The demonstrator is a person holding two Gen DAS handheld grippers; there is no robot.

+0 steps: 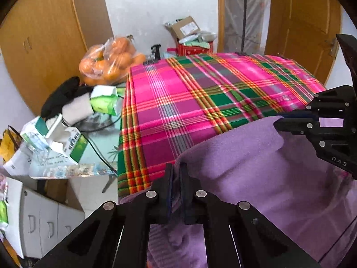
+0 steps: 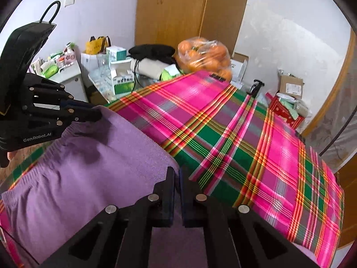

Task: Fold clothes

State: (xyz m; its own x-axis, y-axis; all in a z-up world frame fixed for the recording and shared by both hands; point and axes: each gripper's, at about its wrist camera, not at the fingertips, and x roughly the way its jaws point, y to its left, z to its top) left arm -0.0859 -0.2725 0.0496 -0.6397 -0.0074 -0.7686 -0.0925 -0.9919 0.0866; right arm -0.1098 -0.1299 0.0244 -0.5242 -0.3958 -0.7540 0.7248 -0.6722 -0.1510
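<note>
A purple knit garment (image 1: 256,167) lies at the near side of a table under a pink, green and orange plaid cloth (image 1: 189,98). My left gripper (image 1: 176,169) is shut on the garment's upper left edge, lifting it off the cloth. My right gripper (image 1: 279,120) shows at the right of the left wrist view, shut on the other end of the same edge. In the right wrist view the right gripper (image 2: 177,174) pinches the purple garment (image 2: 89,167), and the left gripper (image 2: 98,114) holds its far corner. The garment sags between them.
A bag of oranges (image 1: 109,62) sits at the table's far left corner. A cluttered side table (image 1: 67,147) holds boxes, cables and dark cloth. Wooden wardrobe doors (image 1: 44,40) stand behind. A red box and cardboard carton (image 1: 189,38) lie on the floor beyond.
</note>
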